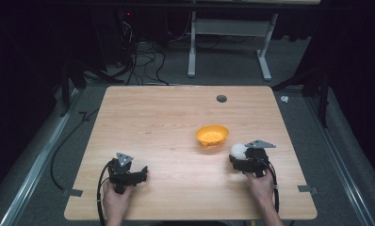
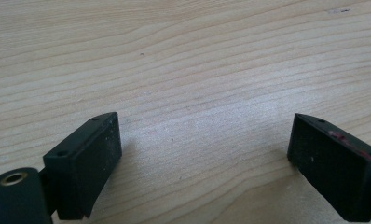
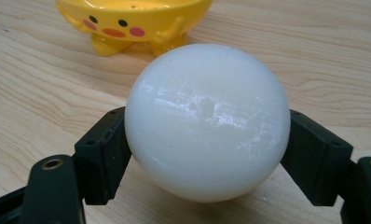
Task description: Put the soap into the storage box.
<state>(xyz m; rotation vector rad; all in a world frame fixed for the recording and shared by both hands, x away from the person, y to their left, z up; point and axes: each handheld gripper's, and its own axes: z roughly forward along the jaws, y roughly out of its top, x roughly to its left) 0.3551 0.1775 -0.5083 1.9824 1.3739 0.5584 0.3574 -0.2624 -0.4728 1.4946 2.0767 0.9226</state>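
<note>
The right gripper [image 3: 207, 140] clamps a white ball [image 3: 207, 121] just above the worktop [image 1: 167, 122], near the yellow bowl [image 3: 132, 18], whose top is cut off. The left gripper [image 2: 204, 154] is spread, grasping nothing.

One white ball [image 3: 207, 121], centre frame. One yellow bowl [image 1: 212, 135], right of centre. Two grippers: left gripper [image 1: 139, 175] lower left, right gripper [image 1: 234, 157] lower right.

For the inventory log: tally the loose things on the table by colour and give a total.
White: 1, the ball, clamped in the right gripper.
Yellow: 1, the bowl with a painted face, beyond the ball.
Total: 2.
The left gripper is open over bare wood.
</note>
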